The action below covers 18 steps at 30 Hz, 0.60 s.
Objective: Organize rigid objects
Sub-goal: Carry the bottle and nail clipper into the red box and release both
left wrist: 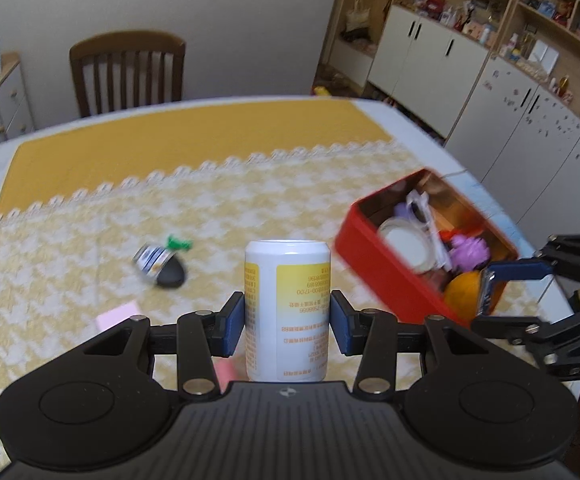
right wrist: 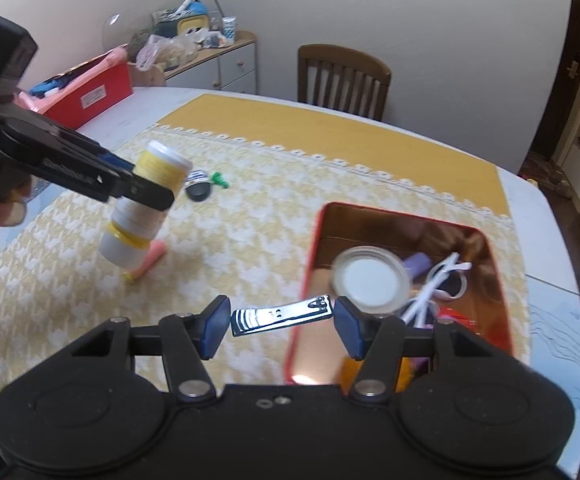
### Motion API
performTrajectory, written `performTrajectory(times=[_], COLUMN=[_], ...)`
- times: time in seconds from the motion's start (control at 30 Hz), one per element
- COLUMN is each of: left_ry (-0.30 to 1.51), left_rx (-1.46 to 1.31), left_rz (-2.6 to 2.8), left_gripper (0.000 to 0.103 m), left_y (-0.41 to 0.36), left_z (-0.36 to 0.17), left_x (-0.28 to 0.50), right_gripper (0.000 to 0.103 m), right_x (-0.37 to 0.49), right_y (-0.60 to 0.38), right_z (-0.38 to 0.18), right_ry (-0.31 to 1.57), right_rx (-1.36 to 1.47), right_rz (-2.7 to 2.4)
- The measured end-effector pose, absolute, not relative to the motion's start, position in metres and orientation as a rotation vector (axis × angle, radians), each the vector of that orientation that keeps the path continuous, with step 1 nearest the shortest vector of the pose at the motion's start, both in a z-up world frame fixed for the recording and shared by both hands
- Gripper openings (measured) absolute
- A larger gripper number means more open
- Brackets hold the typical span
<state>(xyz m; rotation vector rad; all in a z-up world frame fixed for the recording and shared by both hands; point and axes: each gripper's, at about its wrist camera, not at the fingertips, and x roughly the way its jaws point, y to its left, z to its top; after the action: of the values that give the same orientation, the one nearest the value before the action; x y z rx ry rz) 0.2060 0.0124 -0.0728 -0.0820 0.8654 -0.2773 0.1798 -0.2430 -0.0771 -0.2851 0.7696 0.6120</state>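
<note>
orange ball half hidden behind right tongs; dark lump blurred.

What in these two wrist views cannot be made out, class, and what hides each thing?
- Left view: the can's print, small and upside down; its base sits behind the left tongs.
- Left view: the black object on the cloth, motion-blurred.
- Right view: the orange item in the red box, covered by the right tongs.
- Right view: whether the pads touch the nail clipper.

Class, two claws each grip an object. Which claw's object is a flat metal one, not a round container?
The right claw: it pinches a shiny nail clipper end to end. The left claw holds a white-and-yellow can instead.
</note>
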Motion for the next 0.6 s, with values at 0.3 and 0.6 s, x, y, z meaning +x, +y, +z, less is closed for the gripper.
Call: performTrajectory(times=[0.3, 0.6], left_ry=[0.853, 0.857], left_rx=[-0.098, -0.063], left_rz=[-0.332, -0.374], left_gripper=[0.044, 0.044], left_y=[-0.037, -0.091], left_z=[-0.053, -0.043], left_x=[0.227, 0.260], right_gripper=[0.056, 0.056], right_x=[0.196, 0.227], right_y=[-0.279, -0.303], right_z=[-0.078, -0.082], right_ry=[0.756, 0.749], right_rx=[-0.282, -0.293], right_rz=[0.580, 0.548])
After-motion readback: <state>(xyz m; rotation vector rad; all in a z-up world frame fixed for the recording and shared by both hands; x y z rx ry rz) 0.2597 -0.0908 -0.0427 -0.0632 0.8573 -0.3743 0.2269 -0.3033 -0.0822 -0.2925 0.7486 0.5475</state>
